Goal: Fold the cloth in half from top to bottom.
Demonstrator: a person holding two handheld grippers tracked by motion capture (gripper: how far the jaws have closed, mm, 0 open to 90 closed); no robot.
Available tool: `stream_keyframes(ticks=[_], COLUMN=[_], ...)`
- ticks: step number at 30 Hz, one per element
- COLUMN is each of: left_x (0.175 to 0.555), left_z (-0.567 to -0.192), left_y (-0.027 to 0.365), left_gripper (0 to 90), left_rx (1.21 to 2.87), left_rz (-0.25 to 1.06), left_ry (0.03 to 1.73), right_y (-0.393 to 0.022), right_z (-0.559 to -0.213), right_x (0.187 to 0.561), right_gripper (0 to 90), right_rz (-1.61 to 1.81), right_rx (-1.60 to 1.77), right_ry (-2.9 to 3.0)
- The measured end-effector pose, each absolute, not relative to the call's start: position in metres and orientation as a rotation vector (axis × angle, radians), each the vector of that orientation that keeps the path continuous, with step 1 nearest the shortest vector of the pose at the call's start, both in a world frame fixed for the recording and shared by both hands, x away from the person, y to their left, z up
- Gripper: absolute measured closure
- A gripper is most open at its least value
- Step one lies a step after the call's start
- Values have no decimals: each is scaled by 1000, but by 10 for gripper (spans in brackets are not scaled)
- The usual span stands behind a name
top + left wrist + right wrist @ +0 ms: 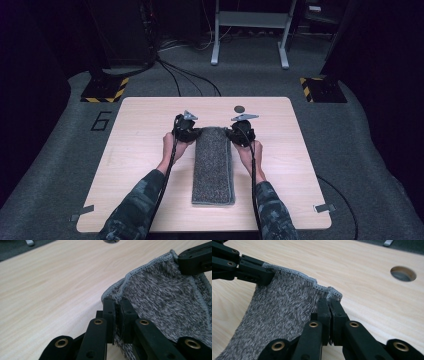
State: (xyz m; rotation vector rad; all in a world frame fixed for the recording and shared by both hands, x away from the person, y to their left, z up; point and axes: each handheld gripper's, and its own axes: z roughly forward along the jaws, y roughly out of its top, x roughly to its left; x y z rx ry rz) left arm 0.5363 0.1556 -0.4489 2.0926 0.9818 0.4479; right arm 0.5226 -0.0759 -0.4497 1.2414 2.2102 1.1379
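Bare tabletop (145,150) lies open on both sides of my grey towel (213,165) — left gripper (192,133) and right gripper (233,133) each clamped on a far corner.

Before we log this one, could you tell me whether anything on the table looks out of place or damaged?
Nothing stands out. The grey towel lies folded in a neat strip on the table, its far corners pinched by the left hand-held gripper and the right hand-held gripper. No tears or spills show.
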Motion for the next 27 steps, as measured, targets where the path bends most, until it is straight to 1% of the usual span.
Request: stream_keyframes(ticks=[5, 10, 18, 27], left_x=[535, 531, 529, 509], left_z=[-435, -423, -402, -415], left_y=[155, 160, 163, 165], left_gripper=[851, 850, 850, 850], left_rx=[2054, 2017, 1995, 2012], left_rz=[483, 481, 513, 453], left_ry=[965, 950, 919, 889], right_y=[-76, -80, -81, -84], right_z=[-436, -425, -407, -418], right_x=[523, 520, 520, 498], right_gripper=[883, 883, 883, 882], right_rz=[1150, 1178, 1185, 1202], right_rx=[1205, 1186, 1139, 1113], right_ry=[2182, 2156, 2130, 2153])
